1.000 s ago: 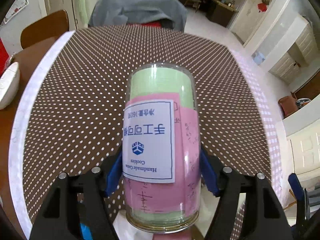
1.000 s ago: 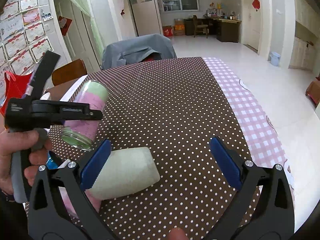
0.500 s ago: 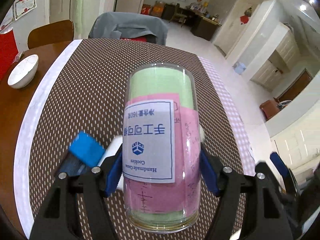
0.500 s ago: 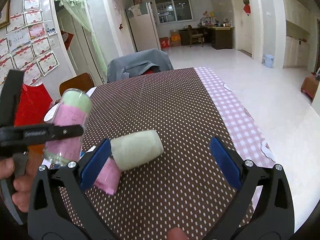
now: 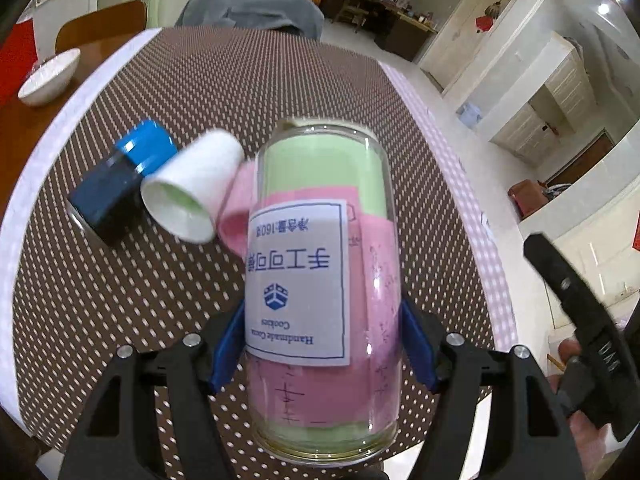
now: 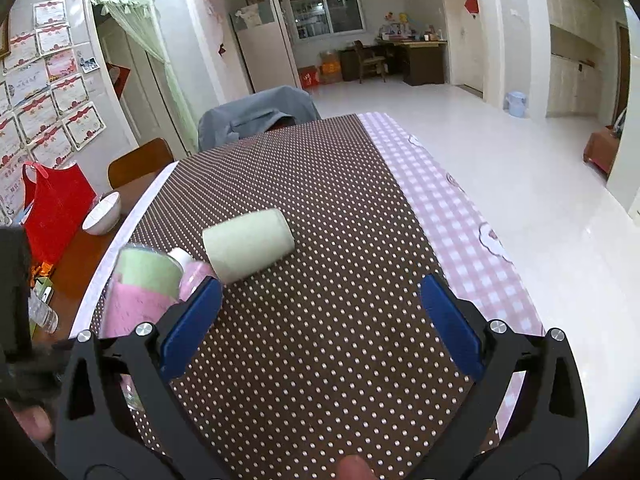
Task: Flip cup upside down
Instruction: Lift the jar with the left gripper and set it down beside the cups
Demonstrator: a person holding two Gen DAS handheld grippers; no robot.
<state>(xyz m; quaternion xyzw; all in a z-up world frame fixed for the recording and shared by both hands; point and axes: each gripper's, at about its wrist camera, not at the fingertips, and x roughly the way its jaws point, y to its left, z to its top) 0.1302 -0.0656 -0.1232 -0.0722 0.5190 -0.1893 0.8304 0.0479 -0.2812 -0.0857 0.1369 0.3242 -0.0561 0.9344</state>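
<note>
Left gripper [image 5: 322,344]: blue pads pinched on either side of a clear cylindrical cup [image 5: 324,280] lined with green and pink paper, its printed white label reading upside down; the closed green end pointed away from the camera and the rimmed end lay nearest the lens, the cup held above the table. In the right wrist view the same cup [image 6: 140,288] appeared at the left edge, partly hidden behind that gripper's left finger. Right gripper [image 6: 316,320]: blue pads spread wide apart, nothing between them, hovering over the table. Table [image 6: 320,208]: covered by a brown cloth with white dots, bordered on its right side by a pink checked cloth [image 6: 452,220]. Pale green paper cup [image 6: 248,244]: lying on its side on the dotted cloth, mouth toward the left gripper. Pink item [image 5: 236,208]: touching the paper cup, partly hidden, kind not determinable. Blue-capped dark bottle [image 5: 120,180]: lying on the cloth just beside the paper cup. White bowl [image 6: 102,214]: on bare wood beyond the cloth's left edge. Grey-draped chair [image 6: 256,114]: at the table's far end.
</note>
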